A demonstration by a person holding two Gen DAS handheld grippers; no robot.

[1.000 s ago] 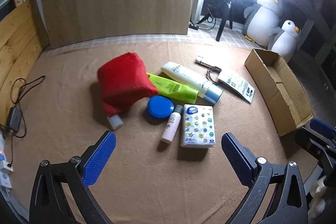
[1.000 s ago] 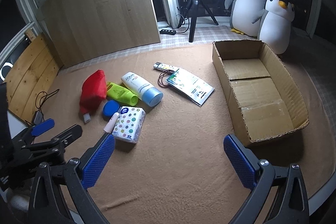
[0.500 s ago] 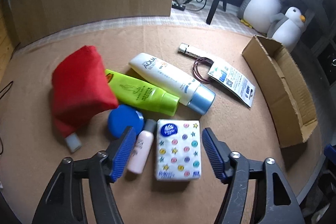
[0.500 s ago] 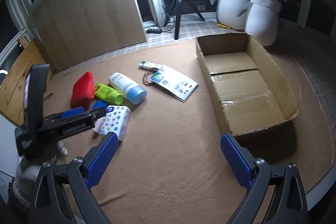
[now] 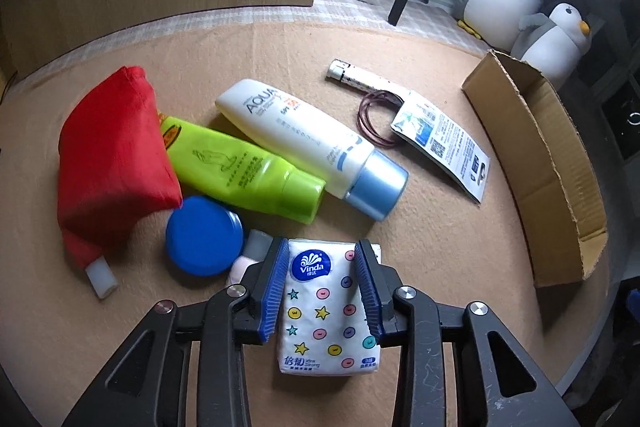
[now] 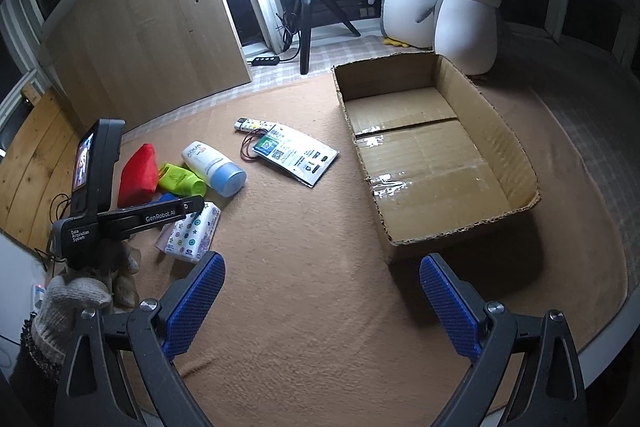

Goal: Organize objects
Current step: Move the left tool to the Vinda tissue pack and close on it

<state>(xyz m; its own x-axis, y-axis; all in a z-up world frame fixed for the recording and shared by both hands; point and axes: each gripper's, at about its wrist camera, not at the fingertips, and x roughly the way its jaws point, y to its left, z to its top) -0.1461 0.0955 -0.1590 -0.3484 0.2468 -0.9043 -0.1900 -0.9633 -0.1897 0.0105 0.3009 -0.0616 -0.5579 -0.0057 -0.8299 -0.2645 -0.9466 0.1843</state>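
In the left wrist view, the left gripper has just been closing, and its blue ribbed fingers now press both long sides of a soft tissue pack printed "Vinda" with stars and coloured dots; its long axis points away from the camera. The pack lies on the brown felt tabletop. Behind it lie a round blue lid, a lime-green tube, a white tube marked "AQUA" with a pale blue cap, and a red cloth pouch. In the right wrist view, the right gripper hangs with its fingers wide apart and nothing between them, over bare felt. The left tool shows the words "GenRobot.AI" and "Data Acquisition System". An open cardboard box, taped inside, stands at the right.
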